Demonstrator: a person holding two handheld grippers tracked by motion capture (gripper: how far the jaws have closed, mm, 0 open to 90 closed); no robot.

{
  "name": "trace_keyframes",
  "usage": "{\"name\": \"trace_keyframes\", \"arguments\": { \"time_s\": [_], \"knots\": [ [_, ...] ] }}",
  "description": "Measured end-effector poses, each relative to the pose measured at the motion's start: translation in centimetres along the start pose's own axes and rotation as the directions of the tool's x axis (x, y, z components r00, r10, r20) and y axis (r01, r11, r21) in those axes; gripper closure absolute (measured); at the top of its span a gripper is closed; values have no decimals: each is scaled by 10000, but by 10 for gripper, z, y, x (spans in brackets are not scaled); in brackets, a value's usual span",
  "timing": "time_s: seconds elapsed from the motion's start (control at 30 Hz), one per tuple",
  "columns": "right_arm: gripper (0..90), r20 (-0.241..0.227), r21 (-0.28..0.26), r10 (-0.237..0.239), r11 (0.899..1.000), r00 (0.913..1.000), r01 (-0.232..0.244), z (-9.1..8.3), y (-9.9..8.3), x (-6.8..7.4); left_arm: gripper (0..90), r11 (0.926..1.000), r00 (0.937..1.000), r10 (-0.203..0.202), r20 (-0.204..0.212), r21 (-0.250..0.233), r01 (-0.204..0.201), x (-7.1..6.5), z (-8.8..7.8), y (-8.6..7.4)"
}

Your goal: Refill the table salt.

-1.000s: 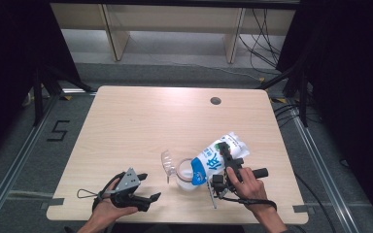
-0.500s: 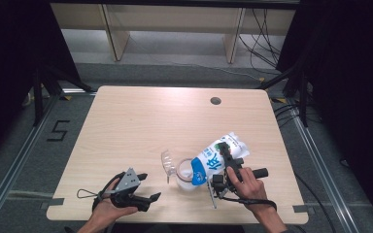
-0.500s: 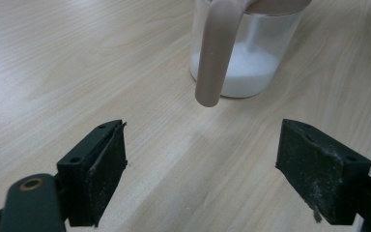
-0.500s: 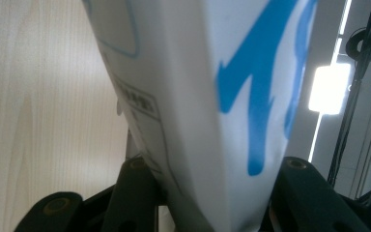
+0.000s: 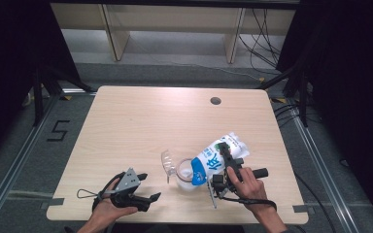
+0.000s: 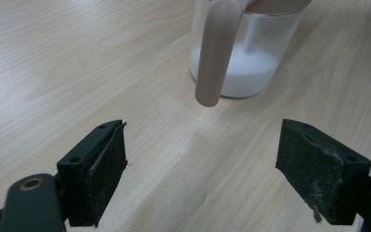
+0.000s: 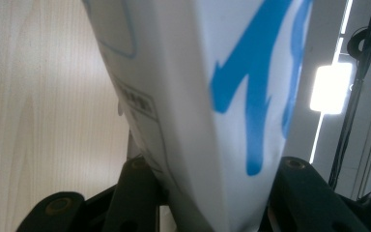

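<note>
The right gripper (image 5: 226,158) has its 2 jaws closed on a white bag (image 5: 219,154) with blue printing, tilted with its lower end over a clear jar (image 5: 187,174) at the near middle of the wooden table (image 5: 141,121). The blue writing on the bag is large, but I cannot read it; in the right gripper view a small outlined label is also too blurred. The jar holds white powder and has a beige handle (image 6: 216,53). The left gripper (image 5: 143,187) rests on the table near the front edge, its 2 jaws wide apart with nothing between them, pointing to the jar
</note>
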State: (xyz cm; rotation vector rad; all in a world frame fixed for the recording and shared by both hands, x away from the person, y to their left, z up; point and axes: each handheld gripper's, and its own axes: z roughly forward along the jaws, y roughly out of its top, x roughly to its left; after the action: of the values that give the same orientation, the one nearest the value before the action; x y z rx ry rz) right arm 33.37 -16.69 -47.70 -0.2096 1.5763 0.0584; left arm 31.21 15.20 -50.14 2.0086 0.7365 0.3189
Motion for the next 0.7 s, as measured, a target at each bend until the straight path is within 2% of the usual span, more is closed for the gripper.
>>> {"name": "trace_keyframes", "arguments": {
  "time_s": [0.07,0.33,0.37,0.4,0.47,0.53,0.57,0.63,0.67,0.7],
  "knots": [
    [665,-119,137,-40,9999,9999,42,-1,1,-1,173,10000,10000,10,-34,28,-10,0,0,0],
    [668,-111,103,-10,9999,9999,11,-1,1,-1,173,10000,10000,8,2,0,-8,0,0,0],
    [669,-102,150,211,9997,9997,-209,-1,0,1,174,10000,10000,22,-25,47,-22,0,0,0],
    [669,-100,136,223,9997,9997,-222,-1,0,1,173,10000,10000,11,-33,29,-11,0,0,0],
    [670,-108,141,201,9997,9997,-200,-1,0,1,173,10000,10000,13,-41,24,-13,0,0,0],
    [671,-80,20,-78,10000,9999,78,0,1,-1,174,10000,10000,12,-32,28,-12,0,0,0],
    [671,-112,129,165,9998,9998,-163,-1,1,0,174,10000,10000,8,-4,-1,-8,0,0,0],
    [672,-78,33,25,10000,10000,-25,0,1,-1,174,10000,10000,5,-10,-14,-5,0,0,0],
    [672,-112,167,270,9995,9996,-269,-1,0,1,173,10000,10000,11,-5,-4,-11,0,0,0],
    [673,-104,56,-44,10000,9999,44,-1,0,-1,173,10000,10000,14,7,14,-14,0,0,0]
  ]
}}
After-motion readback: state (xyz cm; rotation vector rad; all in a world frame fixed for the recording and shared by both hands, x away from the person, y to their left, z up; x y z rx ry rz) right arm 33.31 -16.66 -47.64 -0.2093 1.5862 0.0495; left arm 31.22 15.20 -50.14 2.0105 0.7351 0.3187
